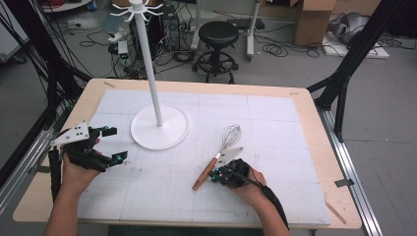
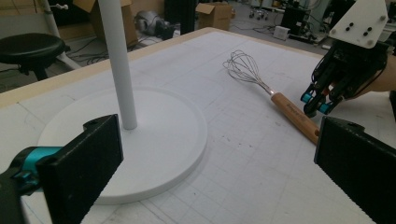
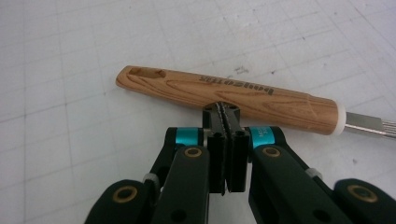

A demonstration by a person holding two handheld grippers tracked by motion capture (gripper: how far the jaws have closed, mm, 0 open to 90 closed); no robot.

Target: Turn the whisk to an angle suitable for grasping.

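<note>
On the white bench (image 1: 275, 118), the wire whisk with a wooden handle (image 3: 224, 93) is lying flat. Right gripper (image 3: 226, 114) is nearing it, jaws pressed together; it probably needs opening. Left gripper (image 2: 210, 163) is waiting wide.

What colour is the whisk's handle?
The whisk's handle is light brown wood with visible grain and dark lettering, clearest in the right gripper view.

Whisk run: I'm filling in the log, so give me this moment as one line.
whisk: flat on mat, unheld | right gripper: shut, empty, tips at wooden handle | left gripper: open, empty, beside white stand
</note>
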